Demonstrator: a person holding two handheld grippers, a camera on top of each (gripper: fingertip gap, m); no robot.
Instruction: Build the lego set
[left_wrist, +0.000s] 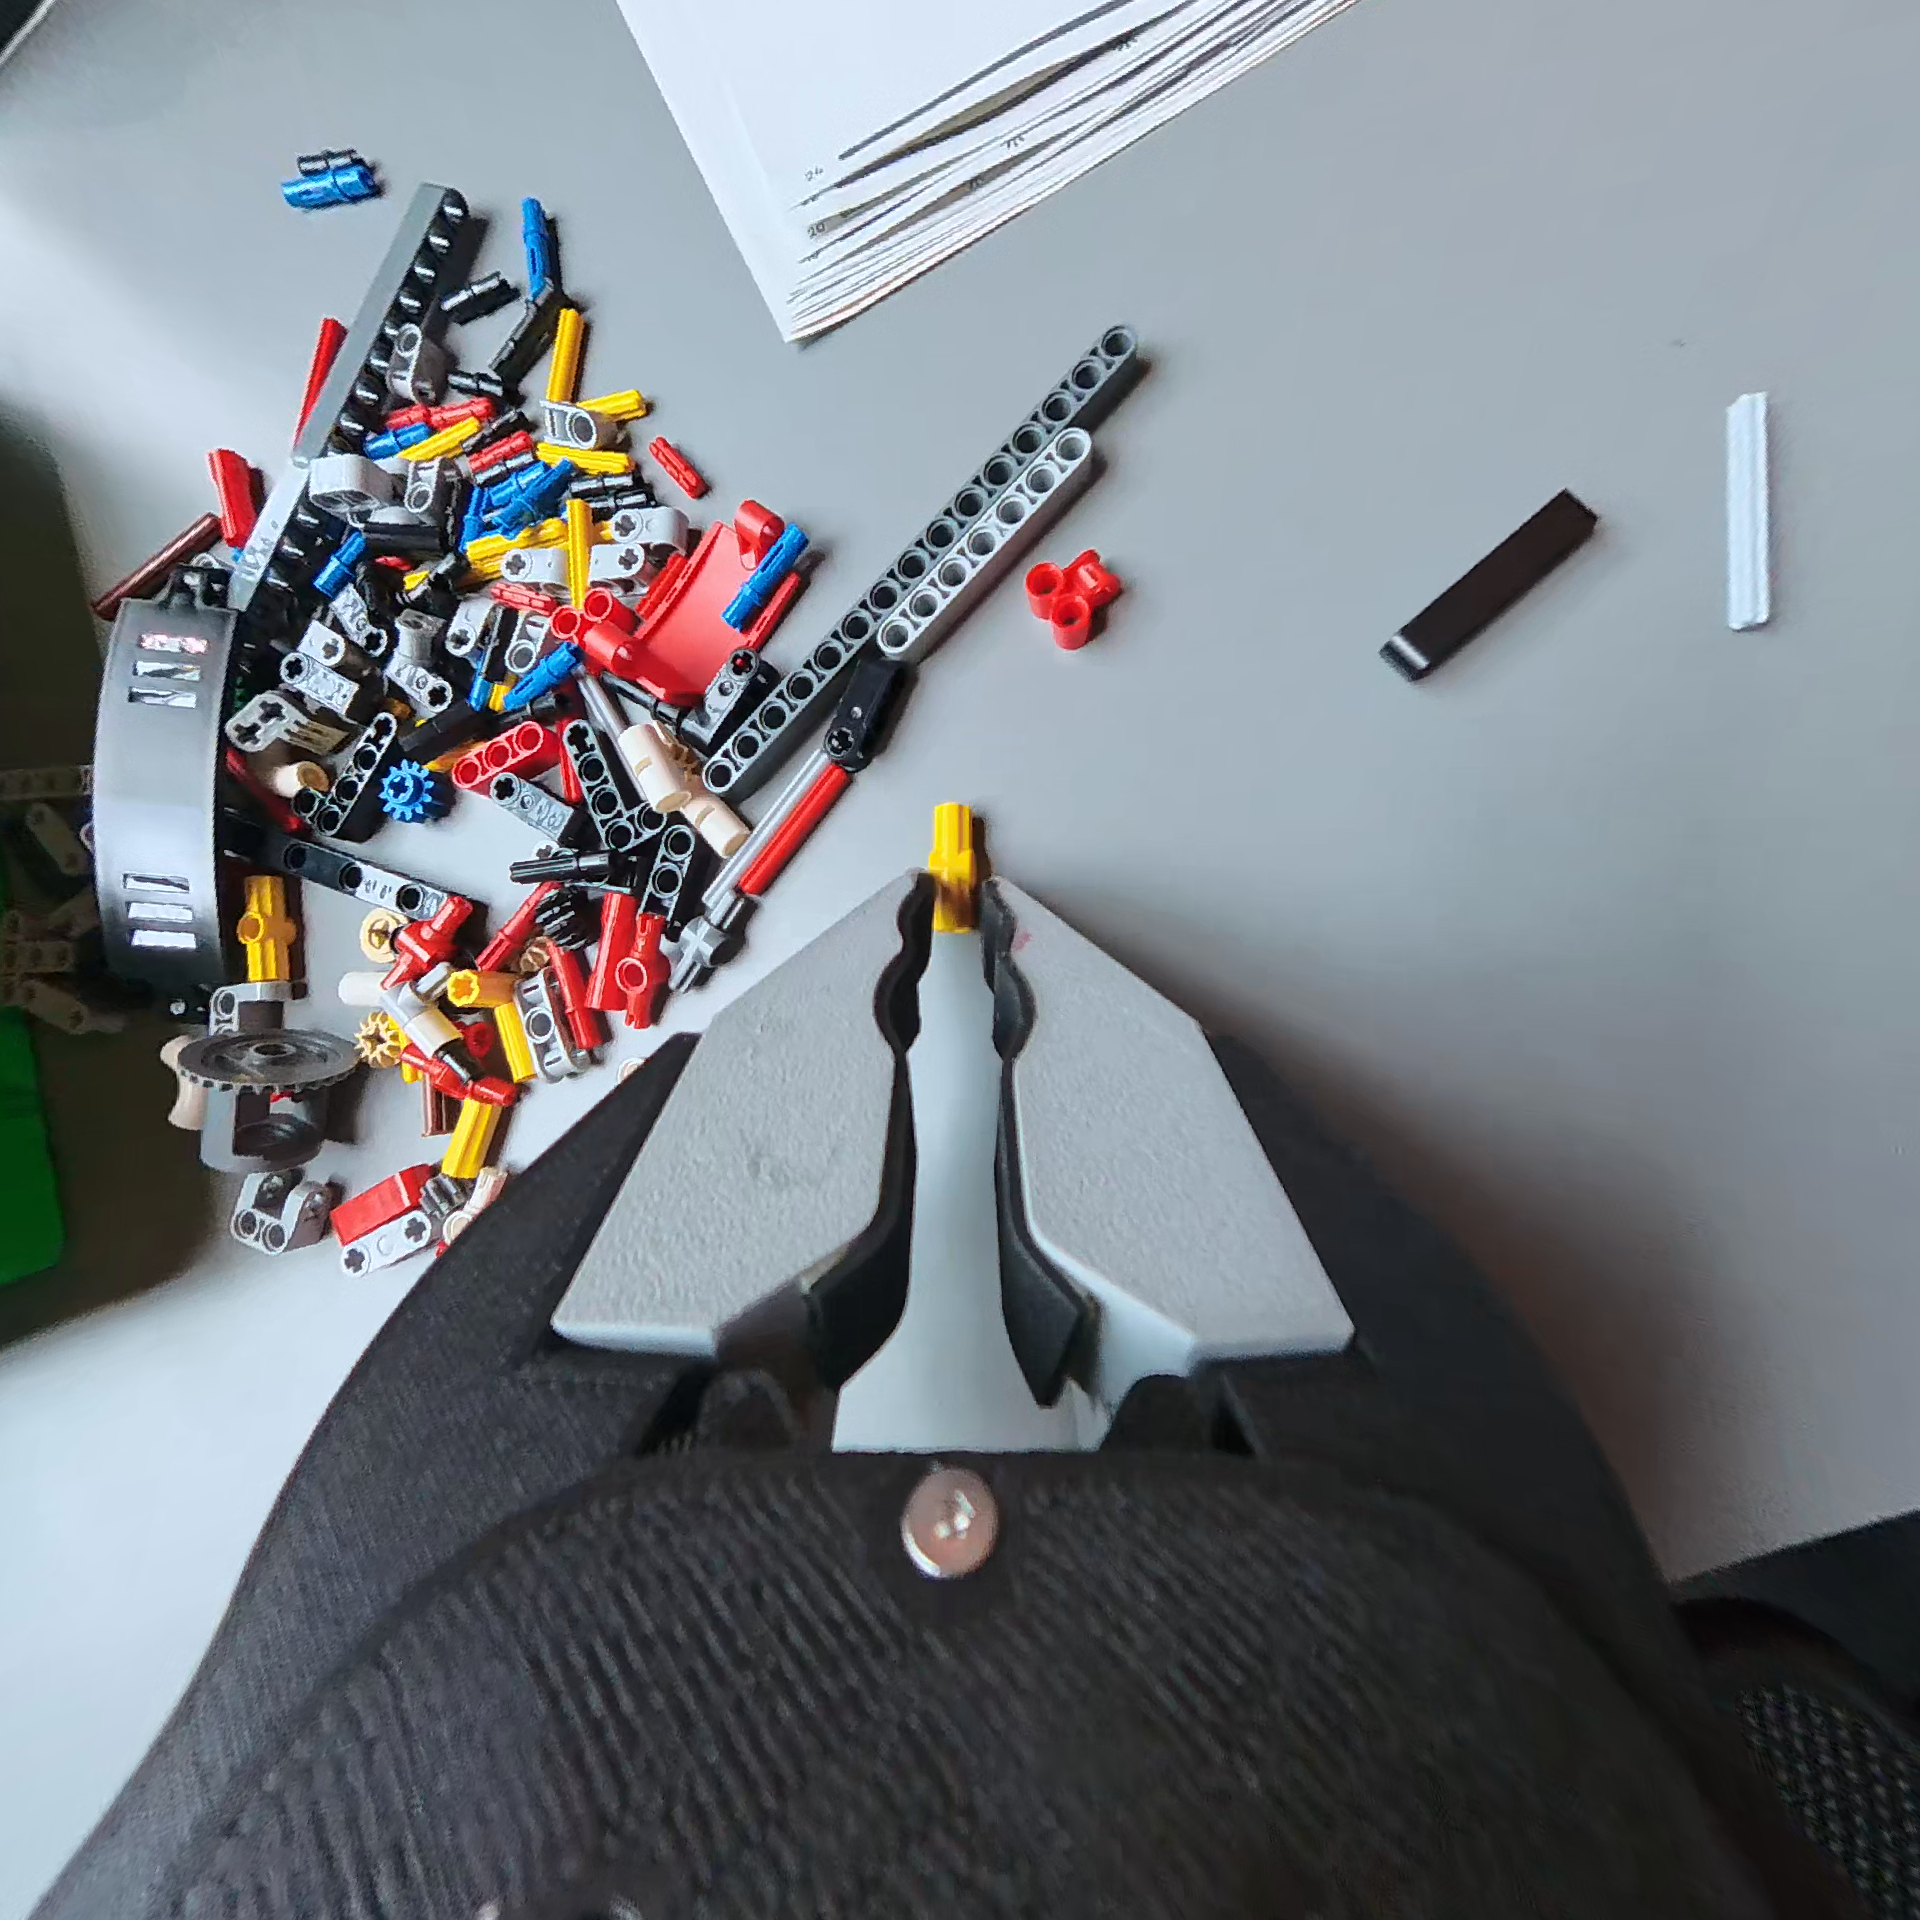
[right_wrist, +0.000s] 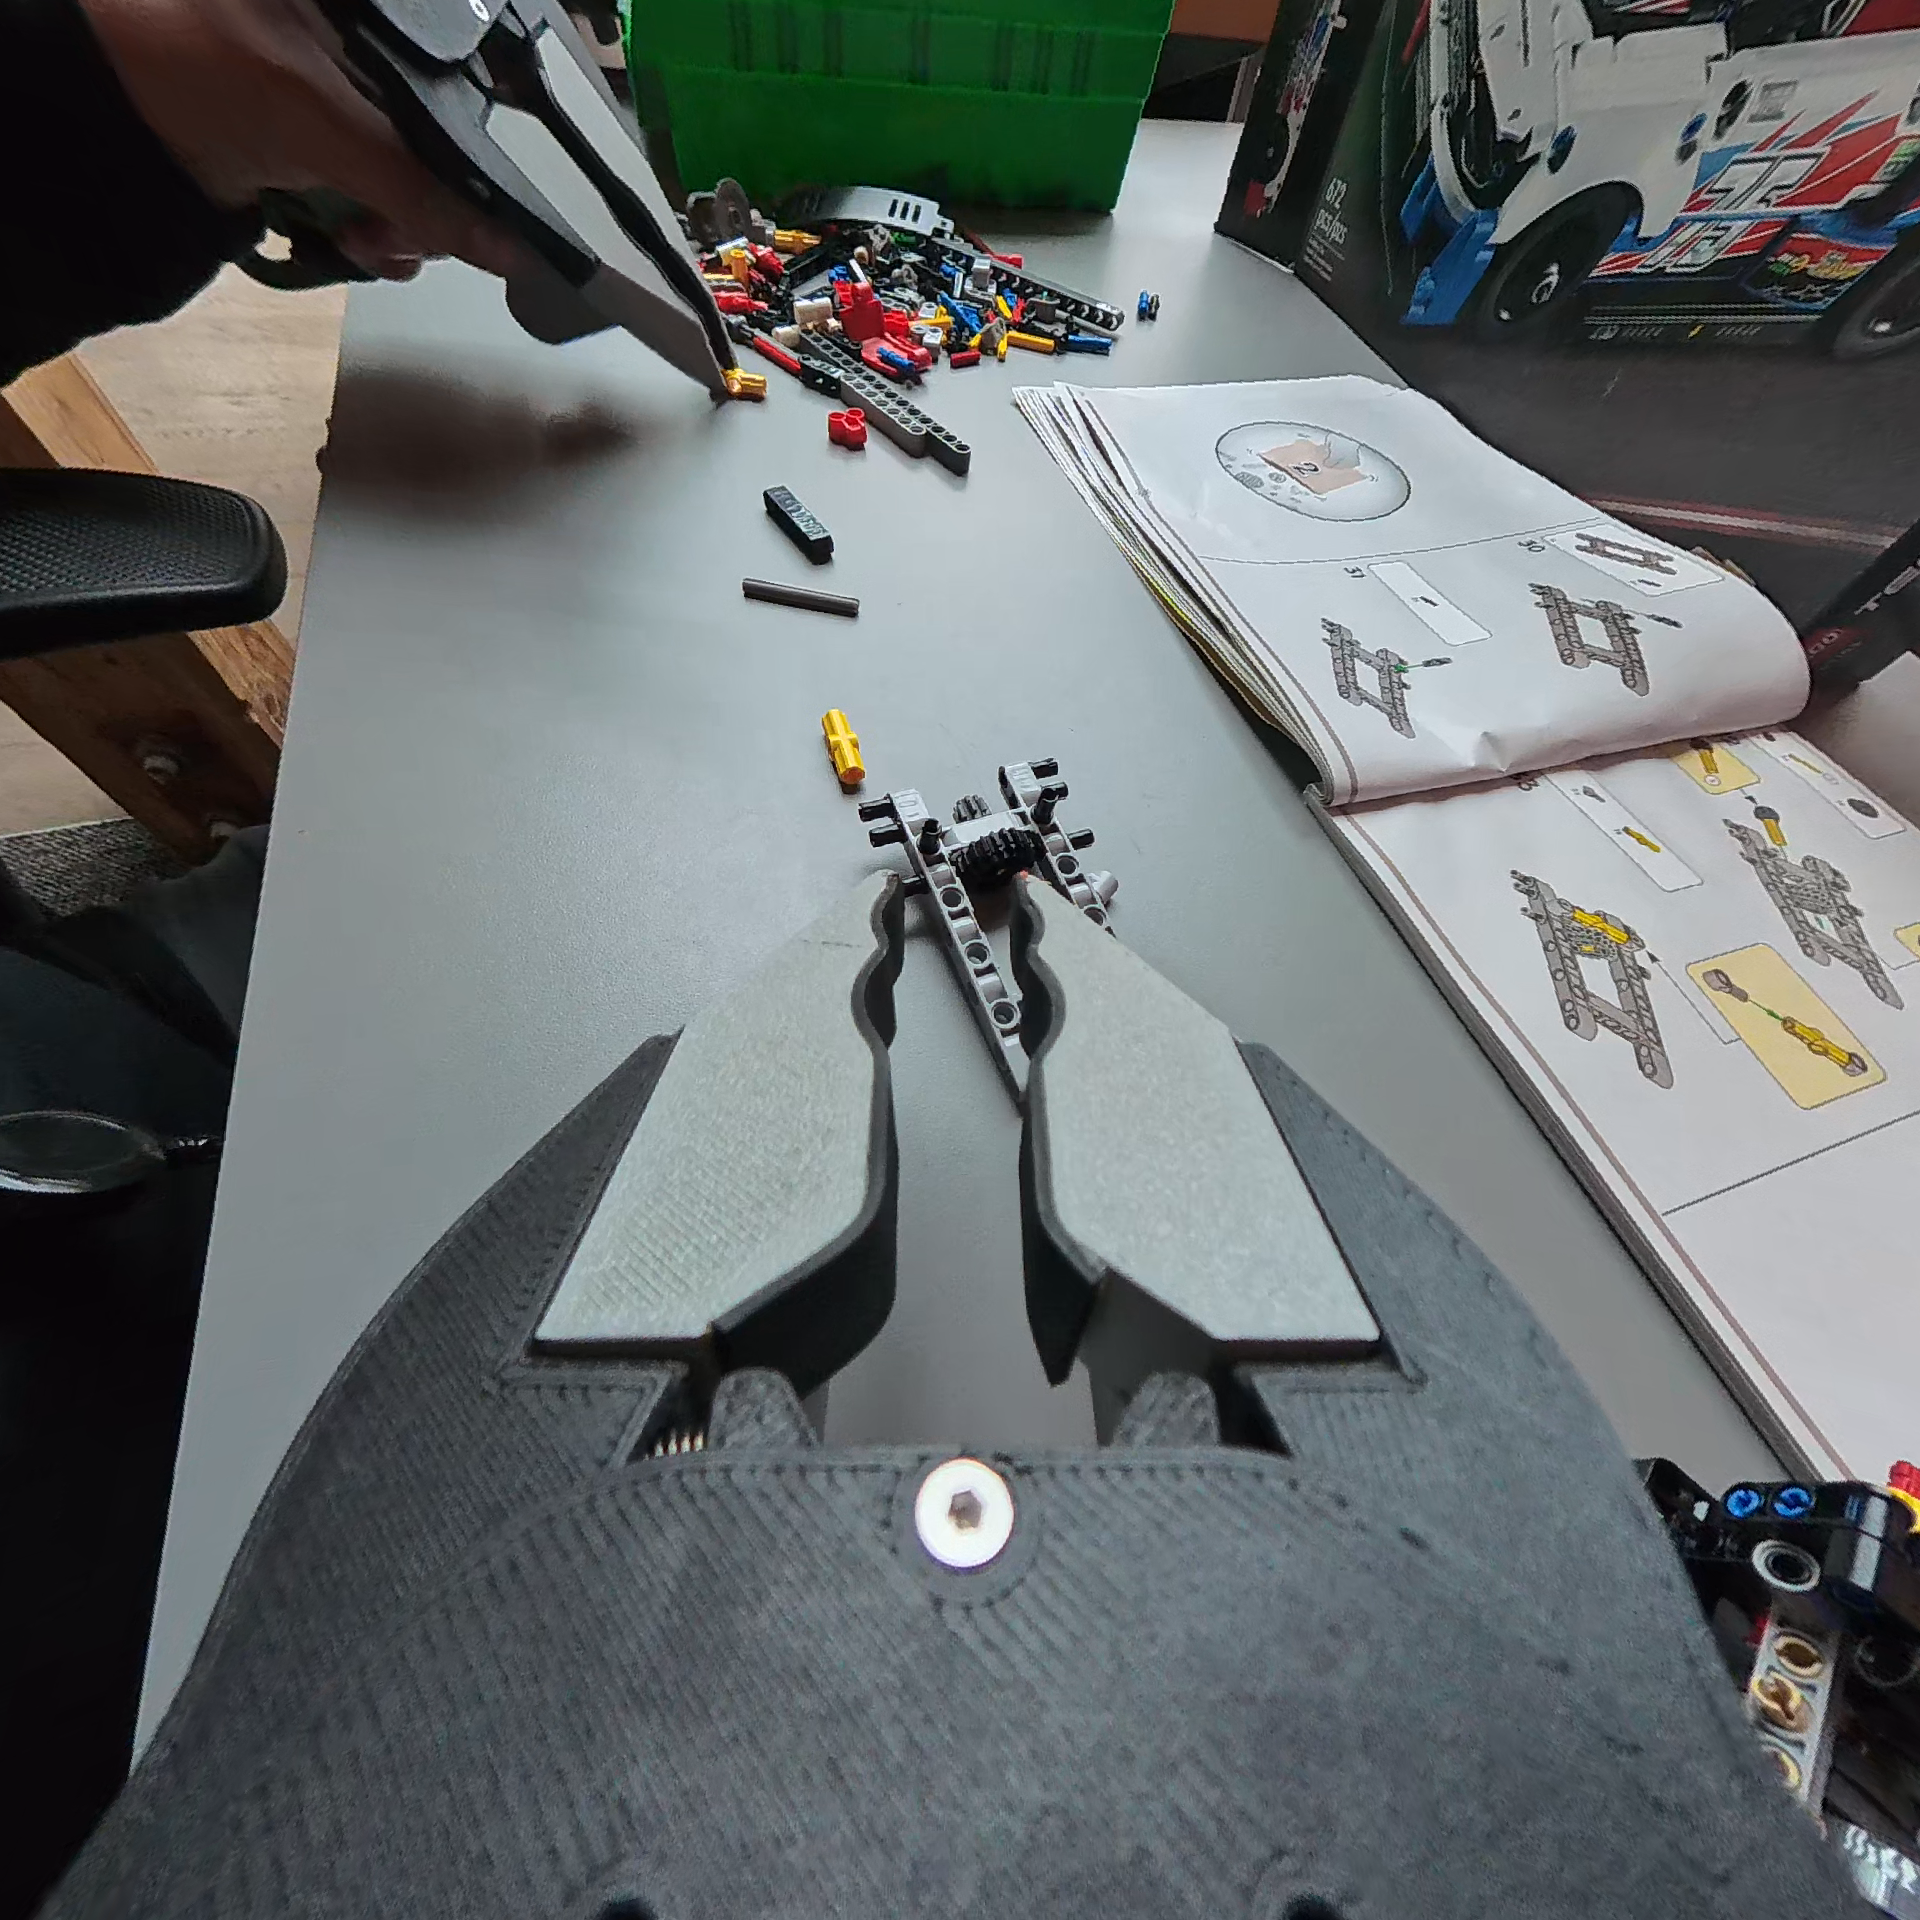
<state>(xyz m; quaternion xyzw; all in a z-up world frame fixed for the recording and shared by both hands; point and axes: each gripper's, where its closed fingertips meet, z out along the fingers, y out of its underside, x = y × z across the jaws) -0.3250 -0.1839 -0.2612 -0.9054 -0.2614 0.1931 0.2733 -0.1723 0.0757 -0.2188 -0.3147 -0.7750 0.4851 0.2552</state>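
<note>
My left gripper (left_wrist: 951, 885) is shut on a small yellow connector (left_wrist: 951, 836), low over the grey table just right of the pile of loose parts (left_wrist: 468, 675). It also shows in the right wrist view (right_wrist: 727, 379), held by a hand. My right gripper (right_wrist: 958, 883) sits with its fingers on either side of a grey beam frame with a black gear (right_wrist: 977, 956) that rests on the table. A second yellow connector (right_wrist: 842, 745) lies just beyond the frame.
Two long grey beams (left_wrist: 935, 561), a red connector (left_wrist: 1070, 592), a black tile (left_wrist: 1486, 587) and a pale axle (left_wrist: 1748, 509) lie apart. An open instruction booklet (right_wrist: 1455, 582), the set's box (right_wrist: 1558, 156), a green bin (right_wrist: 894, 104), a chair armrest (right_wrist: 125, 551) and another assembly (right_wrist: 1808, 1579) surround them. Across from one pair of fingers to the other is roughly 30 centimeters.
</note>
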